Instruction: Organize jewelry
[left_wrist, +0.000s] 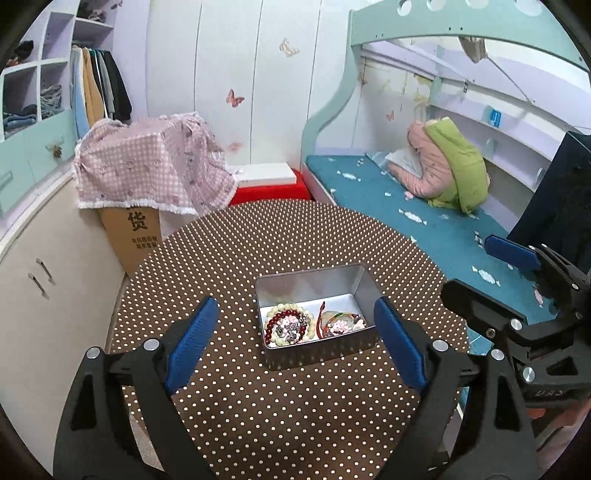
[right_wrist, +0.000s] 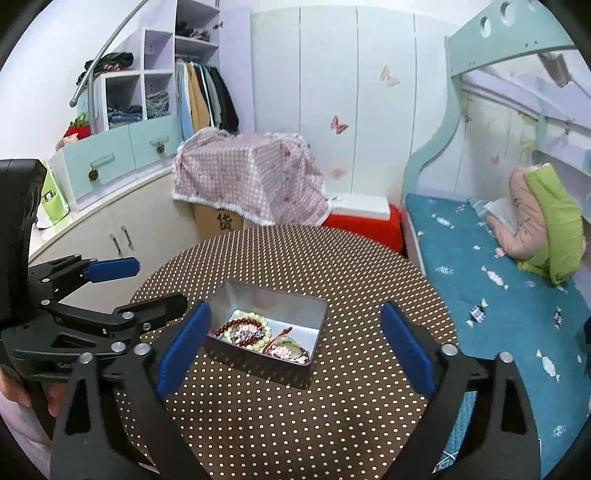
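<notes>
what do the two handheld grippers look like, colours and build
Both match: the left gripper and right gripper have black angular plastic frames with triangular cut-outs, silver round pivot bolts, and two long fingers faced with blue ribbed pads. The right gripper's body bears small pale lettering, too blurred to read. No cables show.

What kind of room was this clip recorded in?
Most likely a child's bedroom at home: a bunk bed with a teal mattress, an open wardrobe of hanging clothes, and butterfly stickers on the wall. The jewelry tin sits on a polka-dot table.
</notes>
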